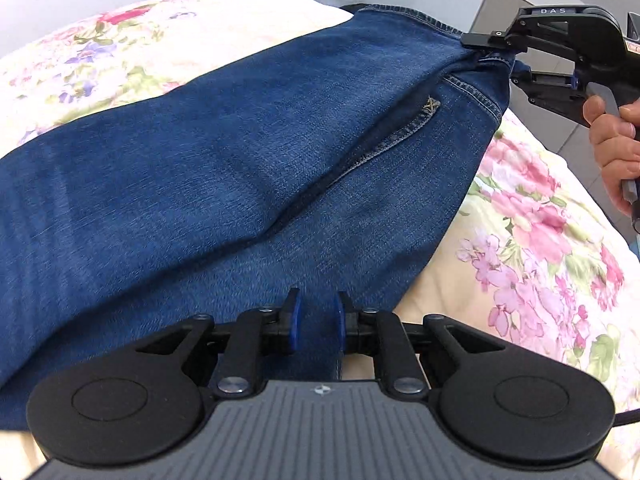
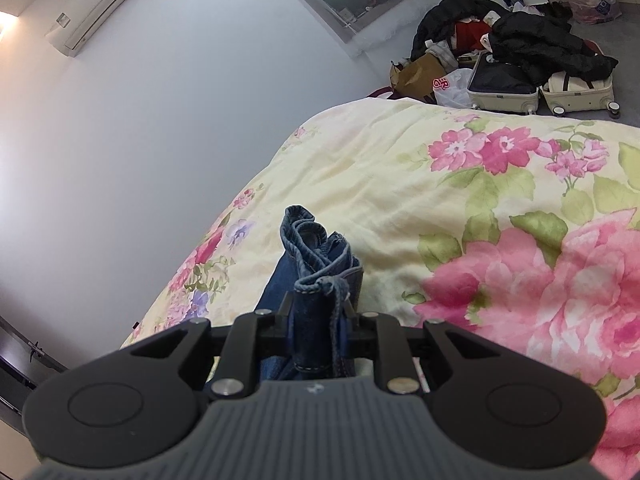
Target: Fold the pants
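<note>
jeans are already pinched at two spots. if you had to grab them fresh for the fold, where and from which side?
Probably the waistband corner of the jeans, approached edge-on from off the floral quilt. There the stitched, doubled hem bunches into a thick, firm ridge; the right gripper already clamps such a bunch, and the left gripper clamps flatter denim.

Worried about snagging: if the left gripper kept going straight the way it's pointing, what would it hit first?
The jeans. The left gripper is already clamped on denim and angled down at it, with the floral quilt underneath; depth is hard to judge.
</note>
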### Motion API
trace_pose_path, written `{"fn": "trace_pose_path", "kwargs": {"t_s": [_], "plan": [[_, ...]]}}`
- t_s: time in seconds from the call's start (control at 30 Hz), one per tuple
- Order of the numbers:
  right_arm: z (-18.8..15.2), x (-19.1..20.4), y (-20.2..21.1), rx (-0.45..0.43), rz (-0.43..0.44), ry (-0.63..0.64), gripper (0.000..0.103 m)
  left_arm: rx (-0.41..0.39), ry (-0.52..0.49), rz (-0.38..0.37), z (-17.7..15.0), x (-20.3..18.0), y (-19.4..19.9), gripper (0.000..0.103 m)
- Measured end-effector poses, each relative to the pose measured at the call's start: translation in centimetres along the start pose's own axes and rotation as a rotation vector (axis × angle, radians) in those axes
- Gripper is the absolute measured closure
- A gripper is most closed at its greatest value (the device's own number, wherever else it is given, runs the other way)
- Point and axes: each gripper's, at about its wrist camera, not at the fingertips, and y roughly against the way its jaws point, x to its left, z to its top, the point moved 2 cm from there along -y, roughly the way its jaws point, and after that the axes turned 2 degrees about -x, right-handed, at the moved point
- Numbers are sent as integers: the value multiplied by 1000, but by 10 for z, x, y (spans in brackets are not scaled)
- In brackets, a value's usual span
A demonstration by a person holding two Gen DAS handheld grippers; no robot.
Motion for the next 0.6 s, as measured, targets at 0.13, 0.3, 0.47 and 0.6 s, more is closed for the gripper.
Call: {"fn": "trace_pose_path", "kwargs": {"t_s": [0.13, 0.3, 0.47, 0.6], "plan": [[-1, 22, 10, -17, 18, 50, 89, -16, 23, 45, 0, 9, 24, 85], [-5, 65, 22, -43, 49, 128, 89, -55, 34, 112, 1, 29, 60, 85], [-18, 118, 31, -46, 104, 197, 89, -101, 86, 160, -5, 57, 94, 85], [-40, 168, 32, -31, 155, 262, 89, -128, 117, 195, -16, 83, 119, 85]]}}
